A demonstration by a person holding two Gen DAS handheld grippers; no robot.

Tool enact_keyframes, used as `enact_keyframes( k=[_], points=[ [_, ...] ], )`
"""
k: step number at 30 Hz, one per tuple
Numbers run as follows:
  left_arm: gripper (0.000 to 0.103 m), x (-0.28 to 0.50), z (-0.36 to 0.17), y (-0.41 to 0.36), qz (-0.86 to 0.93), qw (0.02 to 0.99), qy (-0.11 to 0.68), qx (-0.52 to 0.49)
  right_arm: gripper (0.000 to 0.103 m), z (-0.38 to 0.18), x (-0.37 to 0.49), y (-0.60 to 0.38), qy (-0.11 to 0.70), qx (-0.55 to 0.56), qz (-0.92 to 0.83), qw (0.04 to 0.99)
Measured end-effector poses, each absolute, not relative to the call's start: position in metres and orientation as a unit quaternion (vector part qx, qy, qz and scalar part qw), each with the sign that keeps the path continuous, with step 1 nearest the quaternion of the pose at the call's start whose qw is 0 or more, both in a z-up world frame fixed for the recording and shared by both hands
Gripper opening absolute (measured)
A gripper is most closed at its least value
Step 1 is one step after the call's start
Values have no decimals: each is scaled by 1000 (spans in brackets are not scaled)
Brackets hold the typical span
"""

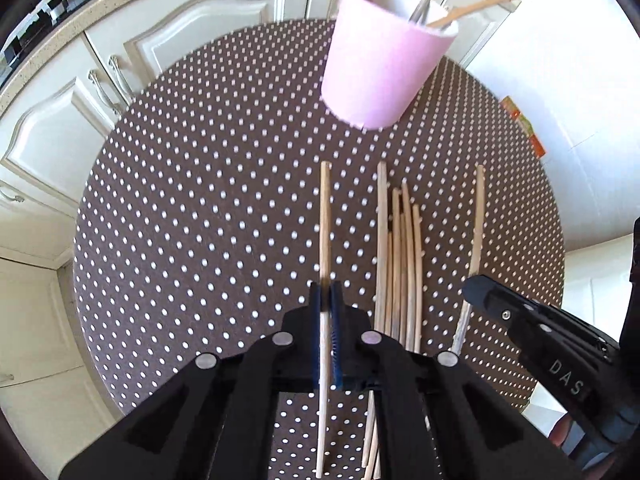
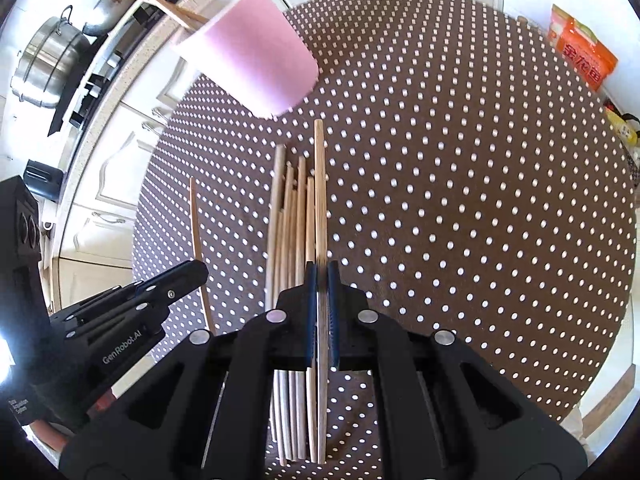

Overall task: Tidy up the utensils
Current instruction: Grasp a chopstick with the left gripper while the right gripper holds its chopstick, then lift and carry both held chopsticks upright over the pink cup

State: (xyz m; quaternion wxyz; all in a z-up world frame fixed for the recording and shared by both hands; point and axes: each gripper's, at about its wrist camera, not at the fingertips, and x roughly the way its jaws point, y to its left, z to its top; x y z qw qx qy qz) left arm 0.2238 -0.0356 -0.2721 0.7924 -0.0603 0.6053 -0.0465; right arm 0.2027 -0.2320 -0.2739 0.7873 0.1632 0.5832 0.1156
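A pink cup (image 1: 380,68) stands at the far side of a round brown polka-dot table (image 1: 200,184) and holds a few wooden utensils. My left gripper (image 1: 325,292) is shut on one wooden chopstick (image 1: 325,216). Several chopsticks (image 1: 400,264) lie in a bundle to its right. My right gripper (image 2: 321,272) is shut on another chopstick (image 2: 319,184) beside the same bundle (image 2: 290,232). The cup shows in the right wrist view (image 2: 256,60) at the upper left. The left gripper's body (image 2: 132,300) shows at the left there, with its chopstick (image 2: 197,236).
White kitchen cabinets (image 1: 80,92) curve behind the table. Steel pots (image 2: 44,64) sit on the counter to the left. An orange packet (image 2: 580,48) lies near the table's far right edge. The right gripper's body (image 1: 532,324) shows at the lower right of the left wrist view.
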Motion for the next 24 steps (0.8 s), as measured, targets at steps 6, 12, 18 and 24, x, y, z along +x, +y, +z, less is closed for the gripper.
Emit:
enact_keyframes(
  k=[6,12,18,24],
  points=[
    [6,240,-236,-26,-59,809,580,-72,6,-249,202,-245,556,176,107,805],
    [6,244,-201,-20,-73,831,546,-78,6,-224,199,-266,524,186,100,825],
    [6,244,-178,-15,-74,844,524,-89,6,-200,196,-282,500,198,93,838],
    [6,240,-167,-18,-74,858,501,-88,6,-180,197,-283,475,198,95,852]
  ],
)
